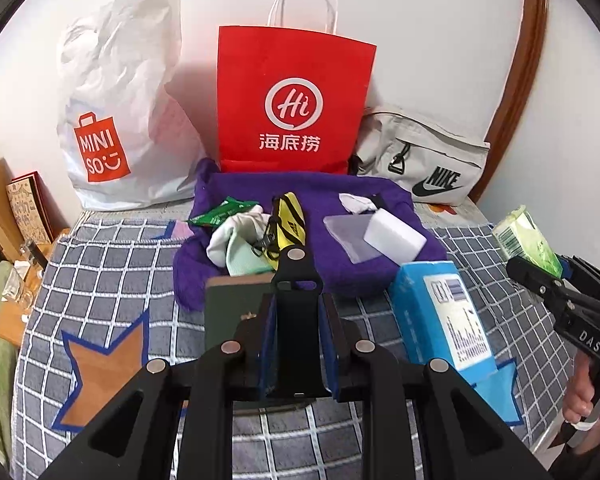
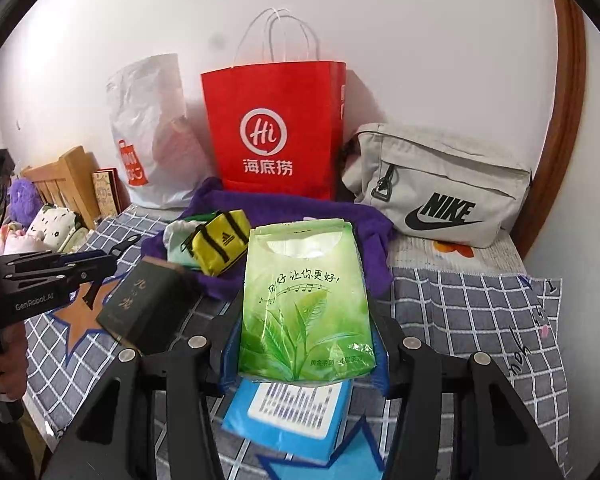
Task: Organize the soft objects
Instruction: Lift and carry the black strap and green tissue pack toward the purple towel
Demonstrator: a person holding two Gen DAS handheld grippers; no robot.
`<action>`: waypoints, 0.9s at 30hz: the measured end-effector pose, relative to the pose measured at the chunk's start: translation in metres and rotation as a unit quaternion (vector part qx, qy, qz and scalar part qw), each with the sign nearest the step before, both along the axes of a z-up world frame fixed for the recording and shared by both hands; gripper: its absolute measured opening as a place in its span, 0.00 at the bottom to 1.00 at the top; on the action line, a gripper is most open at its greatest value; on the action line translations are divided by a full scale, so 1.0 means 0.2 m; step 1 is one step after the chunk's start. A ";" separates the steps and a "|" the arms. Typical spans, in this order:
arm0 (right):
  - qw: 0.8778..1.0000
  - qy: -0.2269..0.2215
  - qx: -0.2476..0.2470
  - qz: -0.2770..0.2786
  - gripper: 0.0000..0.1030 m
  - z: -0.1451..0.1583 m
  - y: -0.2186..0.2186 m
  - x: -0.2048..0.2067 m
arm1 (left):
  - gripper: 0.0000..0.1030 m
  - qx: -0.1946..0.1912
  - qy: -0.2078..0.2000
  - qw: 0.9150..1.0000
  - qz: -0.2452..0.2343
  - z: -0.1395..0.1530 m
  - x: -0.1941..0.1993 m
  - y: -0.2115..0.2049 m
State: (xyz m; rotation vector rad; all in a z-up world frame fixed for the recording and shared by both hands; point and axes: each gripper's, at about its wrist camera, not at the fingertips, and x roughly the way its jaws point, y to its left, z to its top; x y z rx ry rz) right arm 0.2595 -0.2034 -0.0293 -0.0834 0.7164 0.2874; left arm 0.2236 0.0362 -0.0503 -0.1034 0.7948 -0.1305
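My right gripper [image 2: 306,360] is shut on a green tissue pack [image 2: 306,300] and holds it above a blue box [image 2: 288,420]; the pack also shows at the right of the left wrist view [image 1: 528,244]. My left gripper [image 1: 296,312] is shut on a flat black holder [image 1: 296,280] above a dark green box [image 1: 232,308]. On the purple towel [image 1: 360,272] lie white and mint socks [image 1: 240,244], a yellow pouch [image 1: 288,224], a green packet [image 1: 220,212], a white block [image 1: 394,238] and a crumpled white tissue [image 1: 354,202].
Against the wall stand a white Miniso bag [image 1: 112,120], a red paper bag [image 1: 292,100] and a grey Nike bag [image 1: 424,156]. The bed has a grey checked cover [image 1: 100,280]. A wooden headboard [image 2: 64,184] and plush toys [image 2: 44,224] are at the left.
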 end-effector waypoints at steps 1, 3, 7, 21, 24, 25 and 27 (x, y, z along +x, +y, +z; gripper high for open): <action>1.000 0.000 0.001 -0.001 0.50 0.00 0.00 0.03 | 0.20 0.000 0.000 1.000 0.000 0.00 0.01 0.00; 1.000 0.001 0.004 0.000 0.50 0.00 0.00 0.07 | 0.20 0.002 0.001 1.000 0.003 0.00 0.05 0.01; 1.000 0.005 0.006 0.001 0.50 0.00 0.00 0.18 | 0.20 0.004 0.002 1.000 0.005 -0.01 0.12 0.01; 1.000 0.023 0.009 0.011 0.50 0.00 0.07 0.54 | 0.20 0.010 0.017 1.000 0.021 -0.03 0.40 0.10; 1.000 0.025 0.009 0.013 0.50 0.00 0.09 0.59 | 0.20 0.010 0.019 0.999 0.026 -0.03 0.47 0.12; 1.000 0.026 0.008 0.014 0.50 0.00 0.09 0.61 | 0.20 0.010 0.019 0.999 0.026 -0.02 0.48 0.13; 1.000 0.026 0.008 0.014 0.50 0.01 0.10 0.66 | 0.20 0.011 0.018 0.999 0.027 -0.02 0.53 0.14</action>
